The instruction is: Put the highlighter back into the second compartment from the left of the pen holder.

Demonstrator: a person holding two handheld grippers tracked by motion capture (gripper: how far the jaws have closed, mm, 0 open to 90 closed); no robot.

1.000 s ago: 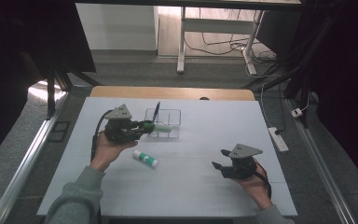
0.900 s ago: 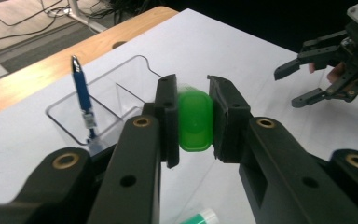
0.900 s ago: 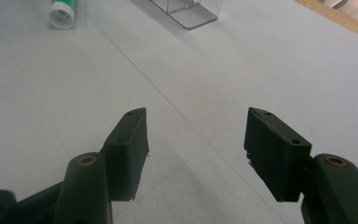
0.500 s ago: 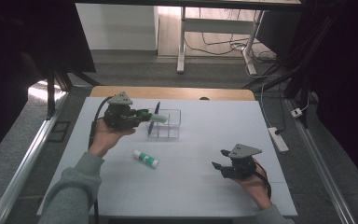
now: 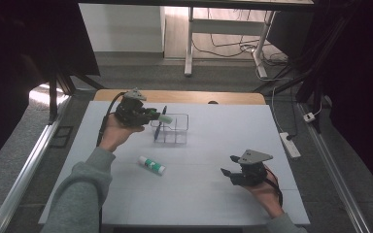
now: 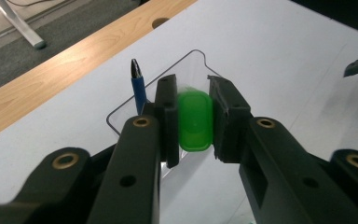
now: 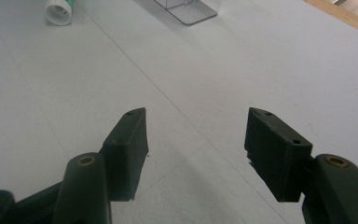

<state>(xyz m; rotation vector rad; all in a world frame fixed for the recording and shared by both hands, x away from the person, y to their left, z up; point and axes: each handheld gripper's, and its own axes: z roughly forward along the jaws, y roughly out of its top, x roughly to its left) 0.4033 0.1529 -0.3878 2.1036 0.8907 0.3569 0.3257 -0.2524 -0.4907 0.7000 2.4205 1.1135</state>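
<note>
We work on a white table (image 5: 194, 194) that carries, toward its 12 o'clock edge, a clear organizer (image 5: 174, 129) split into compartments, with a blue pen (image 5: 159, 127) leaning upright in its 9 o'clock side. Our left gripper (image 5: 161, 117) hovers at the organizer's 10 o'clock corner, jaws clamped on the two sides of a glue stick (image 6: 195, 120), which lies level, with its white end poking out over the rim. To place it well, we judge that we should tip the stick upright, centre it over a free compartment away from the pen, lower until it is well inside the walls and only then ease the jaws apart; releasing while it lies level could leave it bridging the rim or knocking the pen. The held stick shows a glossy green rounded cap toward the left gripper's camera. A second glue stick (image 5: 151, 165), white with a green band, lies flat on the table at 6 o'clock from the organizer. Our right gripper (image 5: 228, 174) rests at the table's 4 o'clock, jaws parted with nothing between them.
</note>
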